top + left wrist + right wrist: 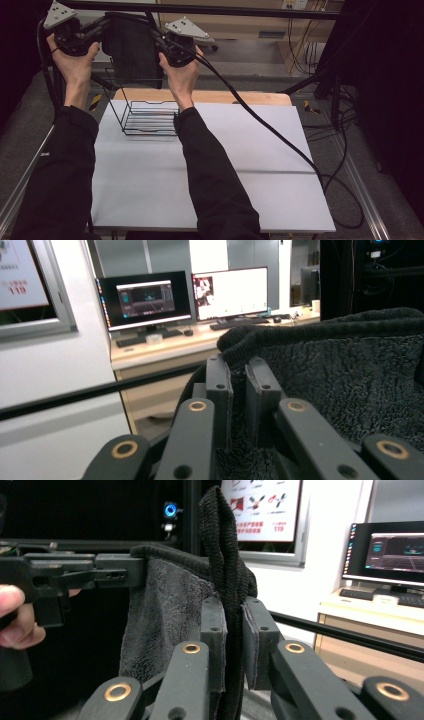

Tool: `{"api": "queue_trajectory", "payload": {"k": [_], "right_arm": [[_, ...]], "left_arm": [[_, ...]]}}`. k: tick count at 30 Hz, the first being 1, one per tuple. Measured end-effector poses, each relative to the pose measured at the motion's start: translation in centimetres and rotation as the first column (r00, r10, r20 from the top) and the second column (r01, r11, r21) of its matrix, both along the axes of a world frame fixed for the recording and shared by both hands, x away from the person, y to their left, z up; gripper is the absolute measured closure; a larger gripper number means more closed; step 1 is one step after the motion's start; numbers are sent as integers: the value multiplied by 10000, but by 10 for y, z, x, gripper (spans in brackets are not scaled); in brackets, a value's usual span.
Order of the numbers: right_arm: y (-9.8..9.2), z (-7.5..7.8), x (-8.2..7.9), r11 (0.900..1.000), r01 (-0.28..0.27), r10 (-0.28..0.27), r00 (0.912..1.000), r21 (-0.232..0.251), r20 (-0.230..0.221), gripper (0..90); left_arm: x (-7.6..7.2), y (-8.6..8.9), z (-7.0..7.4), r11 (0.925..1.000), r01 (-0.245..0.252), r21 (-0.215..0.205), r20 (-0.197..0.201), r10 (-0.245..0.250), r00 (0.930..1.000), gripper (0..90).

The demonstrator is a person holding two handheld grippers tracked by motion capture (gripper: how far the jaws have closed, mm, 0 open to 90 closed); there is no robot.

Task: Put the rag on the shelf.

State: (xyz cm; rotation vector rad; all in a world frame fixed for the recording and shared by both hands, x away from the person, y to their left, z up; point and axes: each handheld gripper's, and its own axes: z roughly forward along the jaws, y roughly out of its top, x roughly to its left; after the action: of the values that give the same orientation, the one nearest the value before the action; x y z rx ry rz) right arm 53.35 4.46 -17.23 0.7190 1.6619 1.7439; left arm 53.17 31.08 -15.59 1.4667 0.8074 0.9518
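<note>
**Dark towel held up over wire basket, both grippers clamped**

White tabletop (pixel 210 170) is seen w/ a wooden edge at the far side; beyond it, grey floor, cables and a black frame bar. On the table's far left part a black wire basket (pixel 147 117) stands upright.

A dark fleecy towel (pixel 131 47) is held above the basket, hanging between the two grippers, well clear of the tabletop. Its lower edge hangs at about the basket's top rim in the high view; contact can't be told.

Left gripper (pixel 97 32) is raised at the towel's left top corner. In the left gripper view its jaws are nearly closed, w/ the towel's hemmed edge (pixel 320 335) pinched between the pads.

Right gripper (pixel 159 42) is raised at the towel's right top corner. In the right gripper view the jaws are closed on a bunched strip of towel (pixel 227 580) that rises above them; the left gripper (pixel 131 569) is seen across, clamped on the opposite corner, cloth sagging in between.

Desk w/ two lit monitors (pixel 185 297) is seen in the bkgd; a wall poster (pixel 265 510) is also in view.
</note>
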Motion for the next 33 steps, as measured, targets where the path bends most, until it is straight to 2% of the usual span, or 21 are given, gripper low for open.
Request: {"api": "queue_trajectory", "payload": {"k": [2, 5, 8, 11, 15, 18, 19, 24, 29, 33], "right_arm": [[2, -4, -2, 9999, -97, 96, 9999, -44, -108, 819], [2, -9, -6, 9995, -250, 248, 9996, -172, -136, 819], [1, -13, -12, 9988, -448, 446, 9989, -193, -129, 818], [2, -15, -21, 9972, -575, 580, 9983, -483, 76, 817], [5, -18, -30, 9946, -714, 729, 9972, -752, 172, 816], [6, -19, -34, 9932, -721, 734, 9973, -916, 104, 816], [6, -20, -36, 9924, -762, 769, 9970, -965, 41, 816], [6, -23, -42, 9873, -801, 790, 9968, -1375, -130, 815], [1, -32, -44, 9875, -959, 905, 9947, -1251, -477, 815], [-2, -40, -46, 9845, -1110, 1049, 9932, -1359, -514, 814]], "left_arm": [[-3, 4, -6, 10000, 48, -68, -137, -49, 9999, 821], [-11, 10, -14, 9988, 415, -245, -85, -417, 9991, 821], [-20, 16, -19, 9980, 628, -112, -72, -629, 9980, 821], [-30, 19, -23, 9966, 818, 22, 6, -818, 9966, 821], [-40, 24, -30, 9958, 918, -33, -9, -918, 9958, 821], [-47, 26, -34, 9948, 1010, 82, -54, -1010, 9949, 820], [-49, 27, -35, 9946, 1016, 207, 71, -1018, 9948, 820], [-60, 31, -44, 9924, 1205, 236, 34, -1206, 9927, 820], [-68, 29, -51, 9900, 1277, 597, -65, -1275, 9918, 820], [-76, 28, -59, 9888, 1248, 820, -66, -1246, 9922, 819]]}}
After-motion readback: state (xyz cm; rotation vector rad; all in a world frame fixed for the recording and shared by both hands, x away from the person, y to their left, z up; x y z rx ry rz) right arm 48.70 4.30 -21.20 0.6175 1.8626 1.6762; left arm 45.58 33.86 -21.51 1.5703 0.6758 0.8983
